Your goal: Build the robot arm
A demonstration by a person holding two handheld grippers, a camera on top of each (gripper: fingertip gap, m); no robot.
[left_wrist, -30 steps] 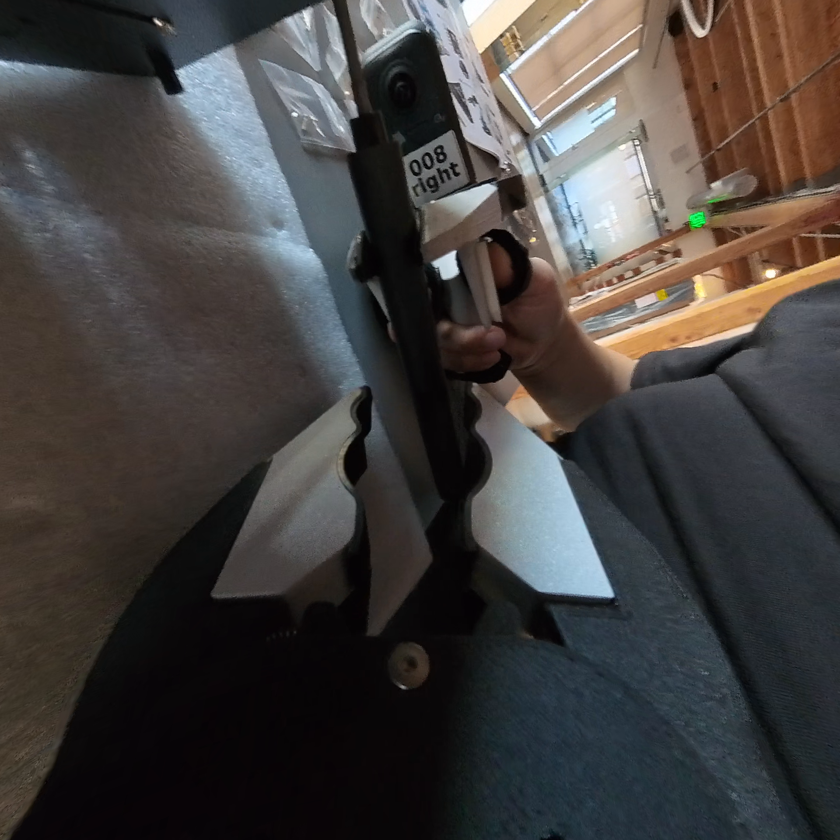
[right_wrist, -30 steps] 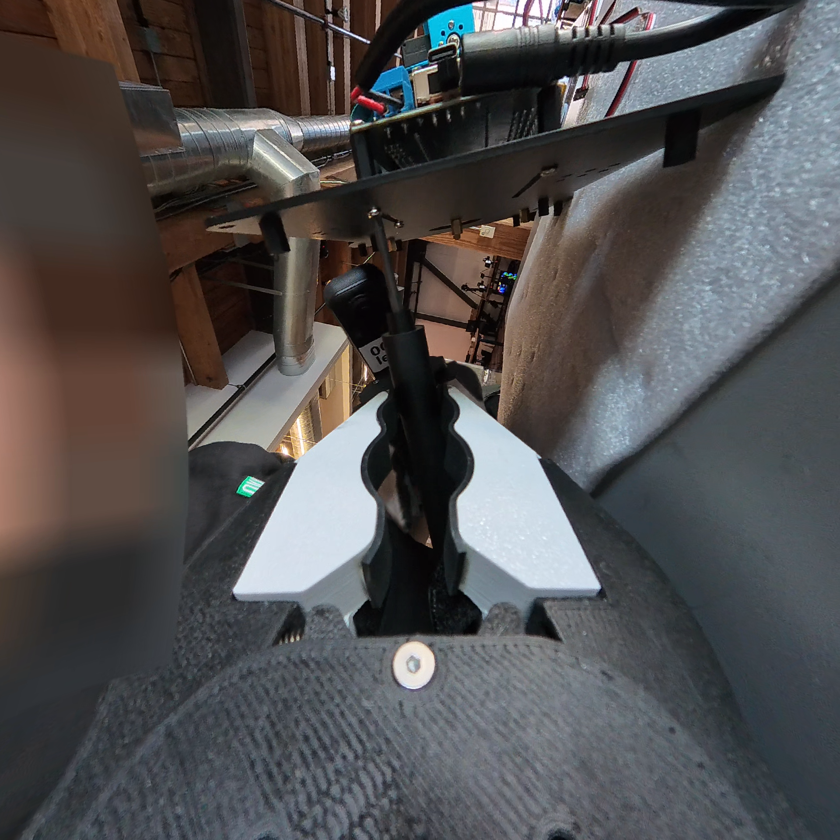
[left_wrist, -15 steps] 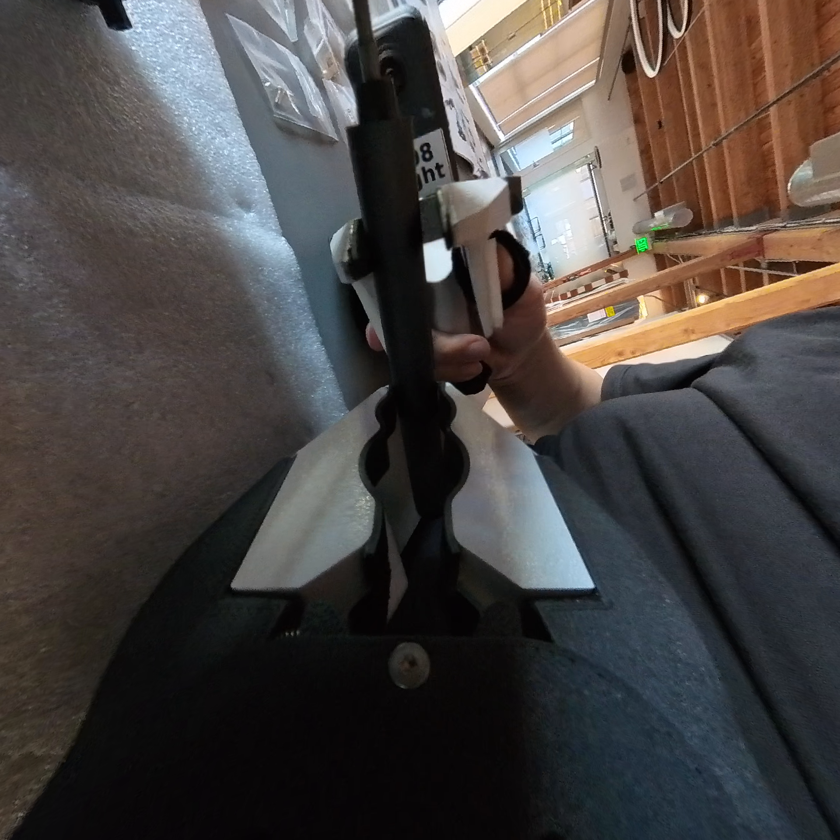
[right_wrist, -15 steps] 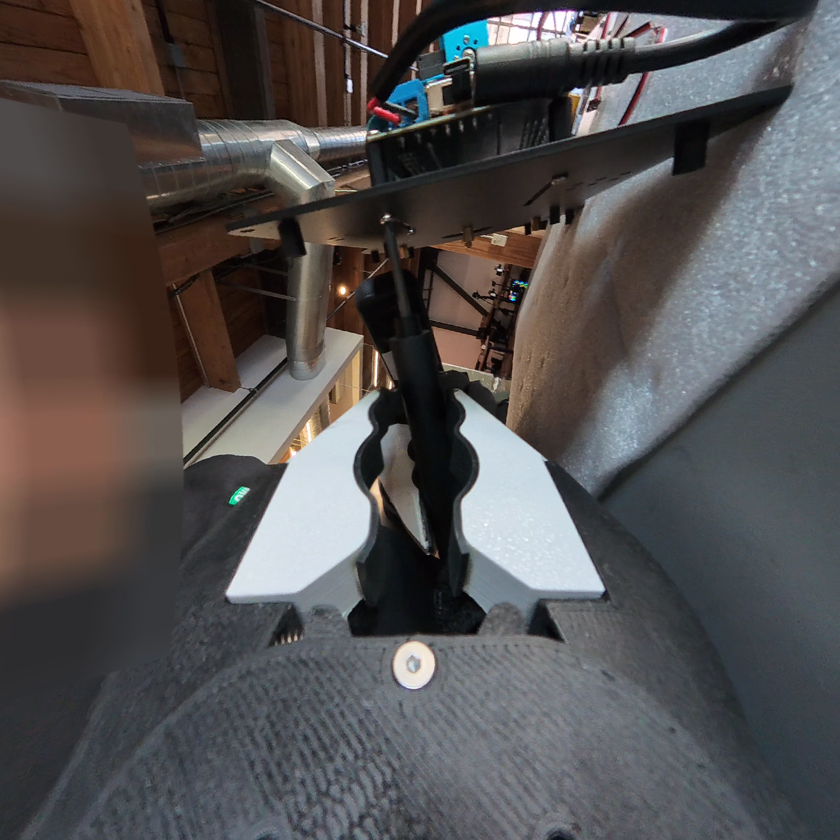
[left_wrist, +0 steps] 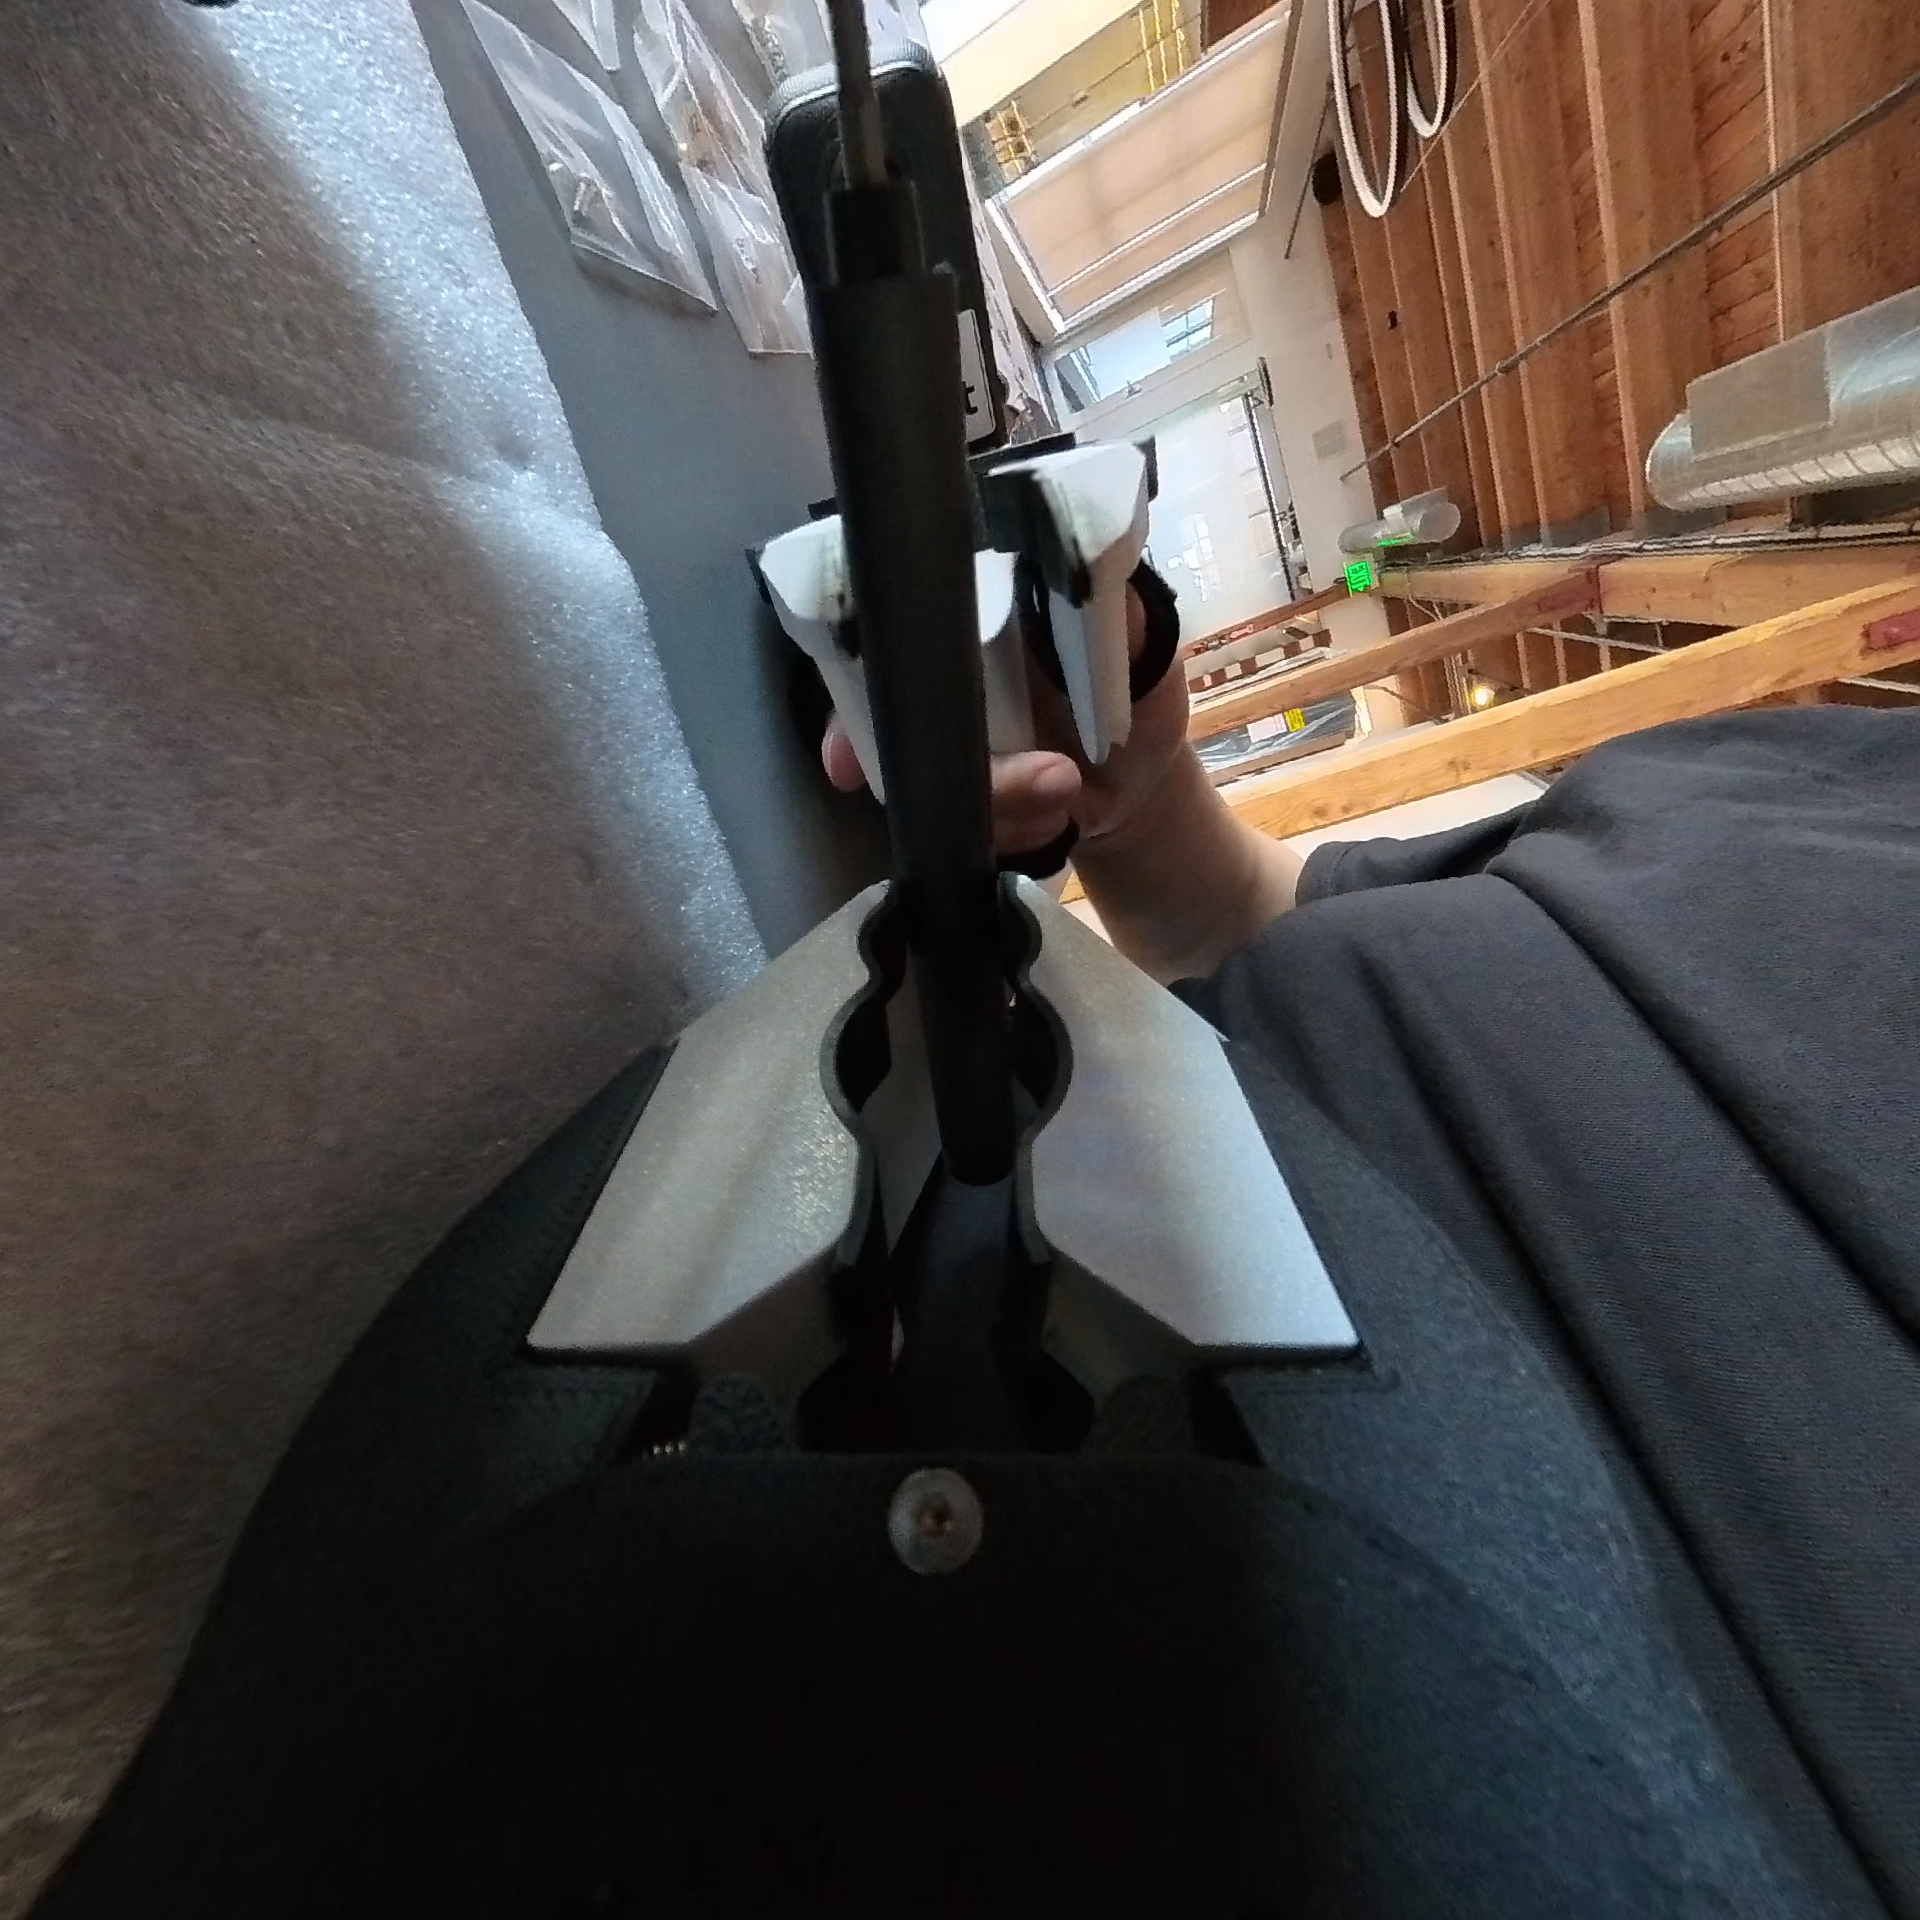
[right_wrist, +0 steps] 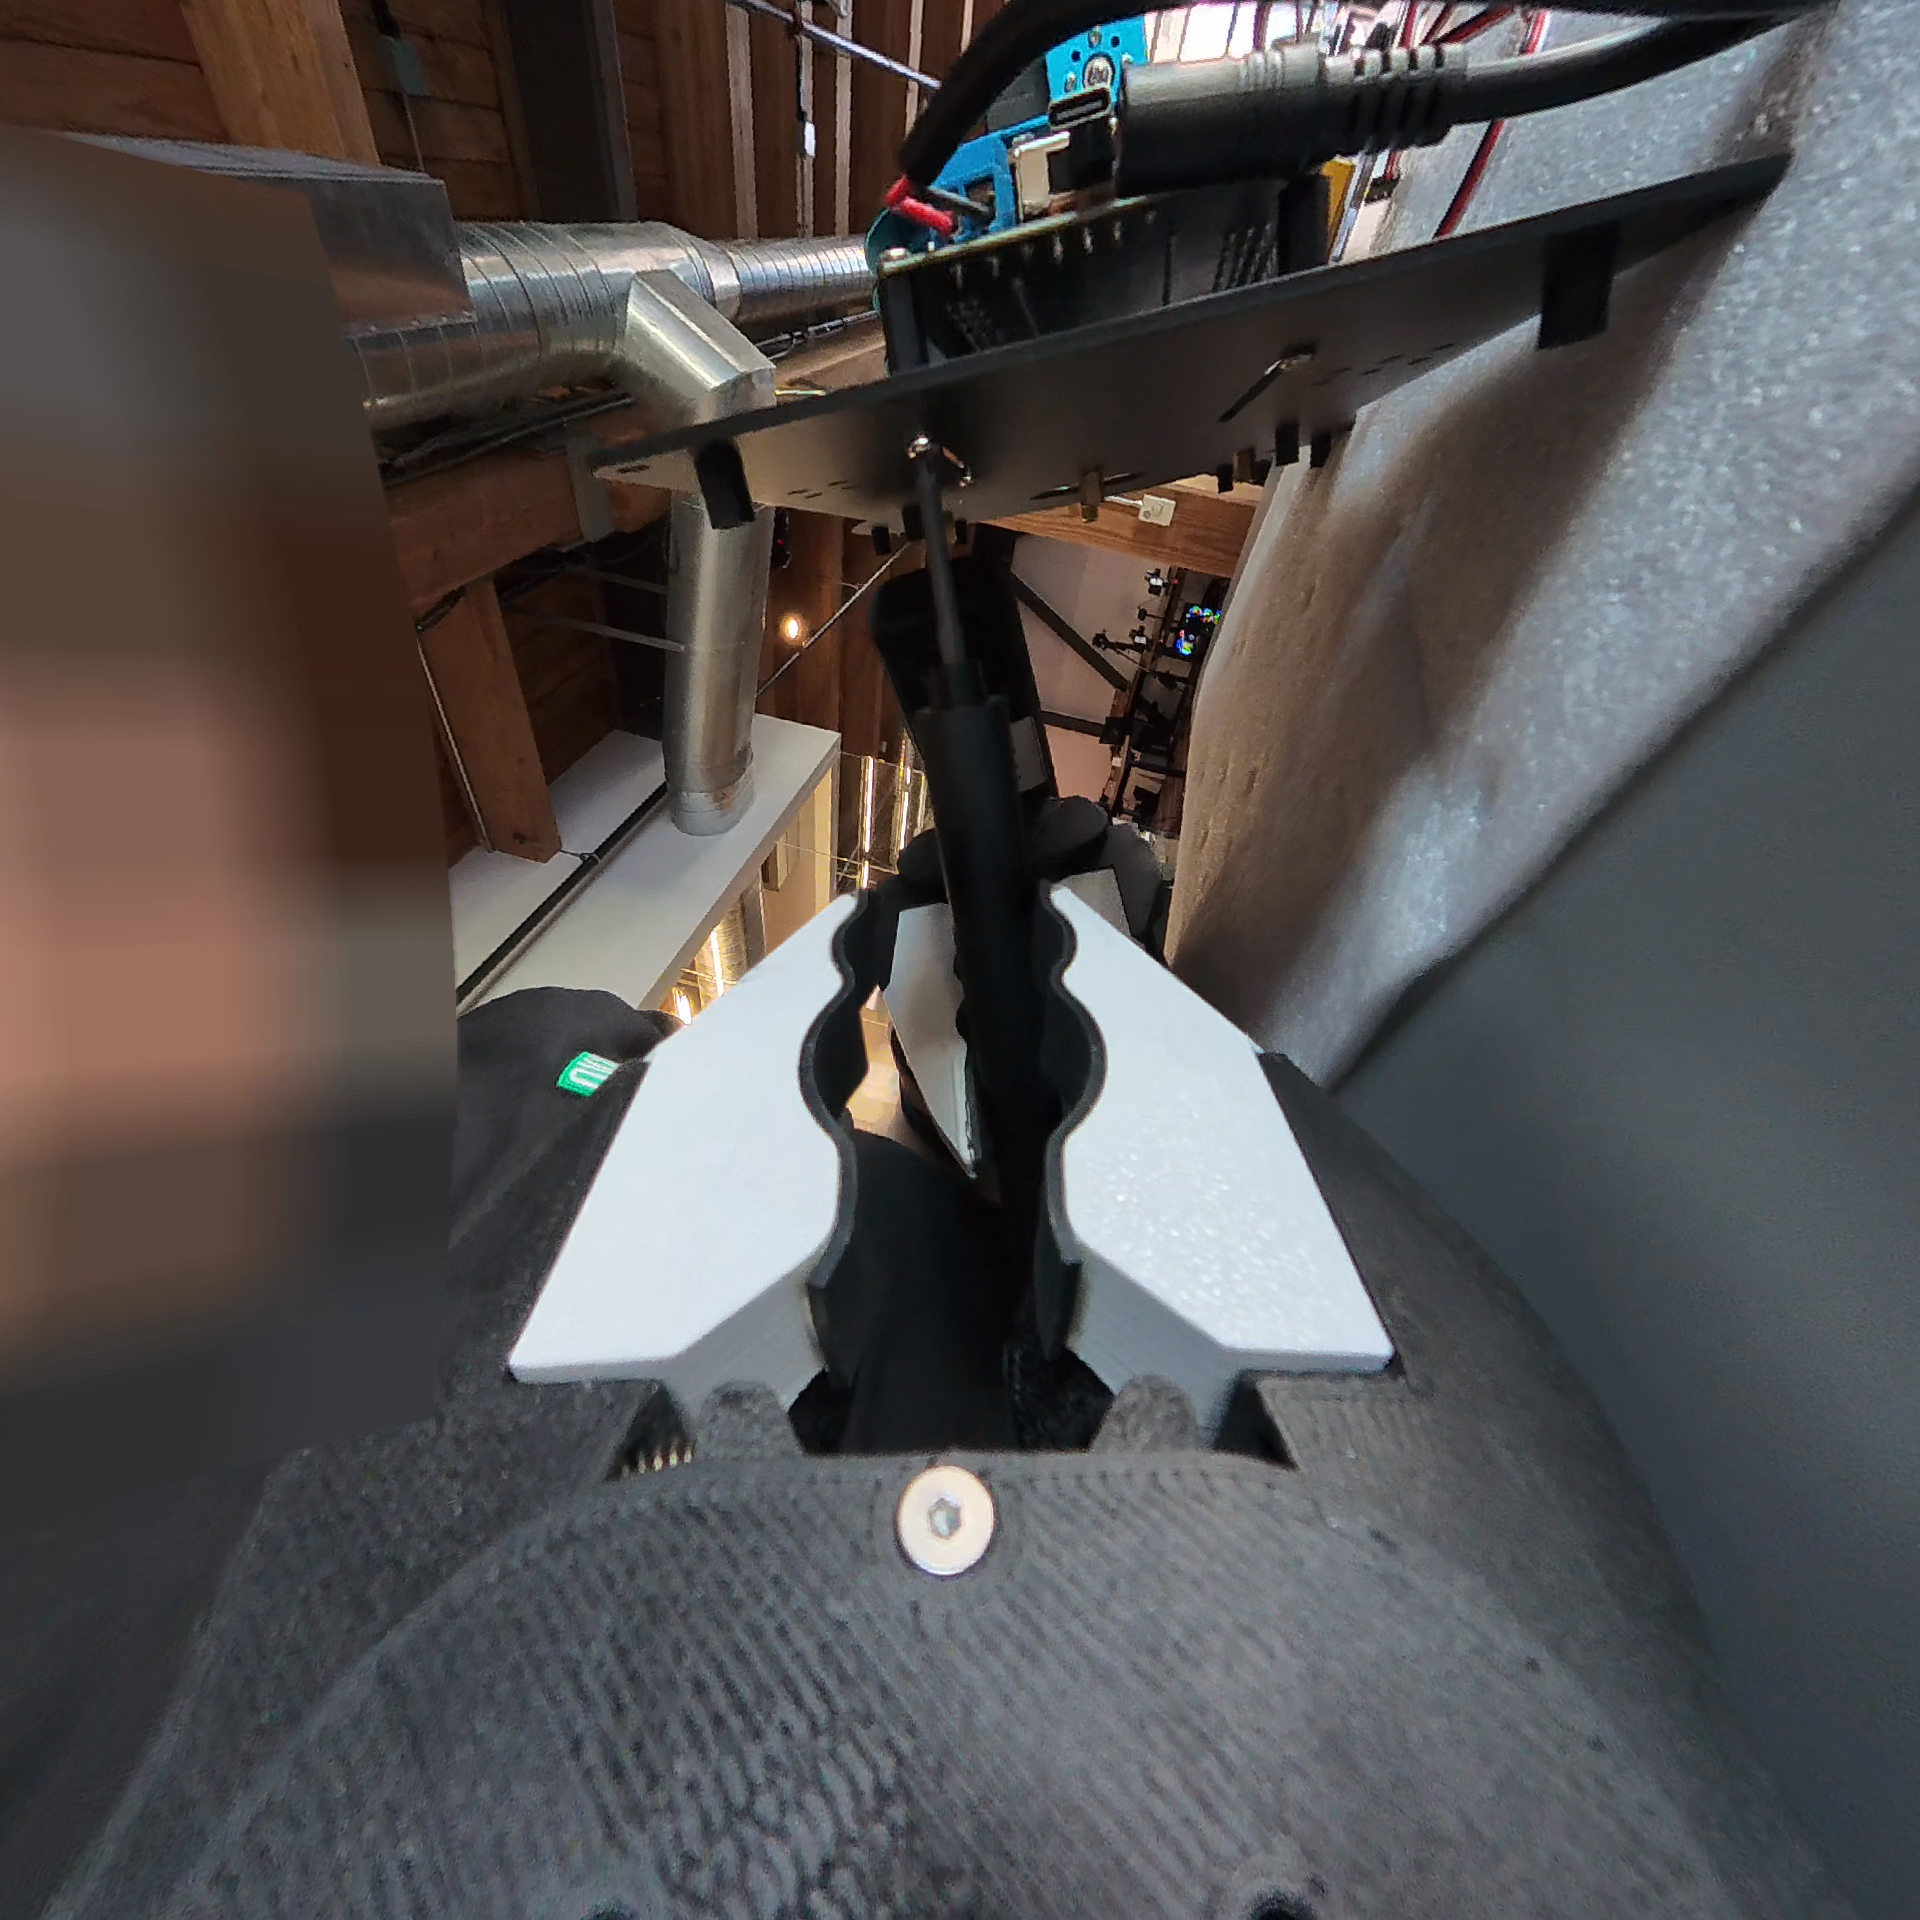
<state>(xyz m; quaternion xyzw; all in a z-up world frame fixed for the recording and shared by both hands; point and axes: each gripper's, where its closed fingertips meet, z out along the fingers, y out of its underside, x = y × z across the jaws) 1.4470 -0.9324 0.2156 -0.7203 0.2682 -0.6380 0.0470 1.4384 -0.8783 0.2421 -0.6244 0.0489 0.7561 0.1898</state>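
My left gripper is shut on the butt of a black screwdriver, which runs up and away from it. In the right wrist view the screwdriver stands between the fingers of my right gripper, against the right finger with a gap on the left. Its thin tip touches a screw on the underside of a black plate. The right gripper's jaws stand wider than the handle. A left gripper finger shows through that gap. The right gripper's white fingers face the left camera.
Grey foam sheeting lies close on the left, and also shows in the right wrist view. A blue circuit board with plugged black cables sits on the plate. A hand and a dark sleeve fill the right. Spacing between my two grippers at the tips: around 6 cm.
My left gripper's jaws have closed from wide apart onto the screwdriver handle. My right gripper's jaws have opened a little. The right gripper has turned to face the left camera.
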